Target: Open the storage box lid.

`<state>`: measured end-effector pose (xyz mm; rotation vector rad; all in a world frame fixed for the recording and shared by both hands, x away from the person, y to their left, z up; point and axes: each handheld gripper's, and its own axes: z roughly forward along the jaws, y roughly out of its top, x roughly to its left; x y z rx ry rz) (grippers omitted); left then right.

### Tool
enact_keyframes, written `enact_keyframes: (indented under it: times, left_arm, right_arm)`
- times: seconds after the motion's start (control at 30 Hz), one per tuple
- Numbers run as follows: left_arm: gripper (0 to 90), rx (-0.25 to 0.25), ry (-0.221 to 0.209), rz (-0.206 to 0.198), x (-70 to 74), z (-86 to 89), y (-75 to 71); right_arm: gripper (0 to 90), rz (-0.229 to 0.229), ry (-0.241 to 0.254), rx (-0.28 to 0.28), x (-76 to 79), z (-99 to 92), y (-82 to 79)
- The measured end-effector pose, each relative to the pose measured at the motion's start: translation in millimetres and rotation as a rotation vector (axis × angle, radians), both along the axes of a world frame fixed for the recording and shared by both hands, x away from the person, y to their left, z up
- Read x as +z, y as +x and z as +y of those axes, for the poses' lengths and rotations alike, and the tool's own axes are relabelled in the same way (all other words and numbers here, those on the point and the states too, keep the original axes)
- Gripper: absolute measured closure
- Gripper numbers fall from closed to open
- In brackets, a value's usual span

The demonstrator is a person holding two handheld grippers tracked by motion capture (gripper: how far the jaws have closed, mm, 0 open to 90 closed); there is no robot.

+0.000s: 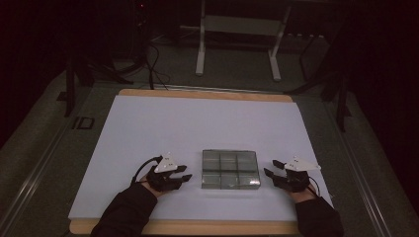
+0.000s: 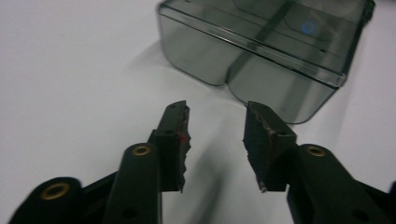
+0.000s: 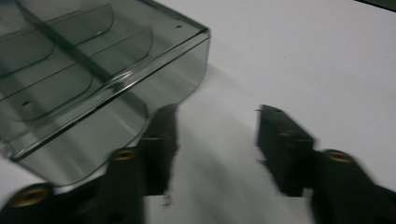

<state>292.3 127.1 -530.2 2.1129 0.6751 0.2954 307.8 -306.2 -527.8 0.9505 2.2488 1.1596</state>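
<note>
Left gripper (image 1: 184, 174) resting low on the desk (image 1: 148, 128), jaws parted, nothing between them, aimed at the box's left side. Right gripper (image 1: 271, 169) likewise spread and empty, just beside the box's right side, one jaw close against its wall. Between both, near the desk's front edge: clear smoky compartment box (image 1: 230, 169), six cells, flat on the white sheet.
</note>
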Motion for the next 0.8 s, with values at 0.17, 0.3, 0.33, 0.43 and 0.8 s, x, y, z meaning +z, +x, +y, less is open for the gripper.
enact_keyframes:
  times: [0.17,0.3,0.33,0.43,0.8]
  left_arm:
    - [72.1,-0.045,0.017,0.015,-2.9,-10.4,1.1]
    - [80.6,-0.069,0.025,0.018,-3.6,-18.0,2.1]
    - [81.0,-0.069,0.025,0.018,-3.6,-18.0,2.1]
    - [84.1,-0.078,0.039,0.008,-5.1,-23.9,3.3]
    - [90.0,-0.091,0.005,-0.011,-6.5,-28.1,4.9]
  right_arm:
    - [68.7,-0.003,-0.014,0.078,-2.7,3.5,-4.1]
    - [80.1,0.018,-0.021,0.121,-4.6,6.6,-4.7]
    - [80.1,0.018,-0.021,0.121,-4.6,6.6,-4.7]
    - [89.5,0.03,-0.022,0.149,-5.2,8.4,-5.1]
    - [89.9,0.027,-0.023,0.21,-5.8,11.4,-7.3]
